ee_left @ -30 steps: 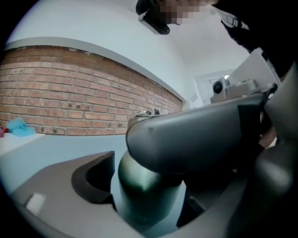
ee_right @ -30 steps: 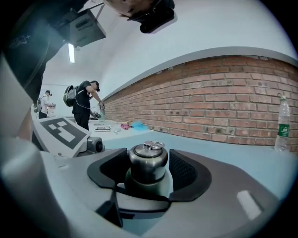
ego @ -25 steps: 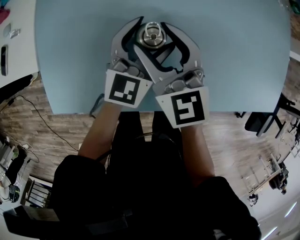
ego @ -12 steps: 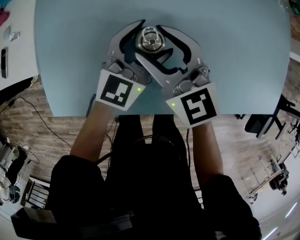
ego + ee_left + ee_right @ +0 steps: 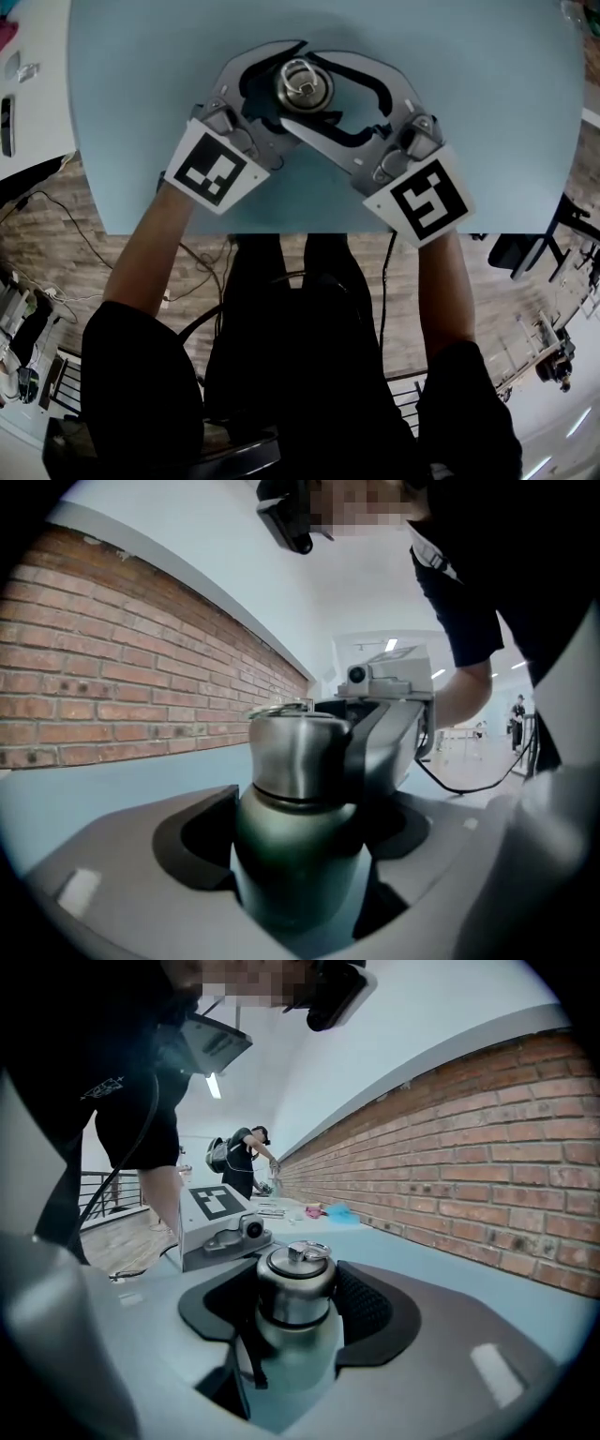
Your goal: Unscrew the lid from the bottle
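Observation:
A dark steel bottle stands upright on the light blue table (image 5: 487,112). Its silver lid (image 5: 303,82) with a small ring on top faces the head view. My left gripper (image 5: 287,87) reaches in from the left, shut on the bottle body (image 5: 295,855) below the lid (image 5: 298,752). From the right, my right gripper (image 5: 300,86) crosses over the left one. Its pads are closed around the lid (image 5: 295,1283), above the body (image 5: 286,1372). The right gripper's housing (image 5: 384,719) shows just behind the bottle.
The table's near edge (image 5: 309,228) runs just behind both marker cubes, with wooden floor below it. A brick wall (image 5: 487,1147) borders the table's far side. Small pink and blue items (image 5: 323,1211) lie far down the table, where another person (image 5: 246,1162) stands.
Both marker cubes have swung outward, the left one to the left and the right one to the right. The grippers have turned about the bottle, and the lid's ring has rotated.

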Motion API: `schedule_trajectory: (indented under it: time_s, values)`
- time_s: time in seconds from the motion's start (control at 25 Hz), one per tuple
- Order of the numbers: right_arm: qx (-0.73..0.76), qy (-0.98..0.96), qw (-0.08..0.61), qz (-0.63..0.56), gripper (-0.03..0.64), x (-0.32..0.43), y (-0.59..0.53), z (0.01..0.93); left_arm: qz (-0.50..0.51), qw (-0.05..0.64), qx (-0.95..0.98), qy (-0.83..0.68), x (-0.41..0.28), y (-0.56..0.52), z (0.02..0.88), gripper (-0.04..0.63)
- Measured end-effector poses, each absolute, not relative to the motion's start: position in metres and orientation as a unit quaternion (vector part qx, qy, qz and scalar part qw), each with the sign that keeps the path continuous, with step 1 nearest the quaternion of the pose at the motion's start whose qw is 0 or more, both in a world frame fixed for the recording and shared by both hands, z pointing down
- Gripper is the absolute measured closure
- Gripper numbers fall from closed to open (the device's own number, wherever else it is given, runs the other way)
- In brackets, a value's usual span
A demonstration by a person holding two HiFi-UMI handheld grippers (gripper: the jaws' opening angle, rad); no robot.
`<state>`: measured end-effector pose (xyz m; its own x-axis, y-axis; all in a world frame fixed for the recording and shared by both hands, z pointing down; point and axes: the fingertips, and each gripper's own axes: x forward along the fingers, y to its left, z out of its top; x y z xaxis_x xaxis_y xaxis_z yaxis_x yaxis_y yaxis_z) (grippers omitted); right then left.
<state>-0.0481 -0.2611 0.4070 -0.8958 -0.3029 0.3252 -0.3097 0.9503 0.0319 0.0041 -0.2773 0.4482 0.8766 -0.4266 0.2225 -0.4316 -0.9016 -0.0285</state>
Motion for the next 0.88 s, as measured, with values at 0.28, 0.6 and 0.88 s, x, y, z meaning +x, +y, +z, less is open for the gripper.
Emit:
schedule_trajectory:
  time_s: [0.28,0.6,0.88]
  values:
    - [0.102,-0.982,0.161,0.007,0.356,-0.049,-0.262,0.405,0.123,0.012,0.978,-0.17,0.005,-0.276,0.449,0.221]
    - [0.019,-0.986,0.168,0.002,0.354,-0.044,-0.257,0.405,0.135,0.011,0.987,-0.091,0.012,-0.269,0.449,0.221]
    - [-0.055,-0.984,0.171,-0.003,0.354,-0.046,-0.249,0.403,0.152,0.004,0.988,-0.007,0.011,-0.258,0.449,0.219]
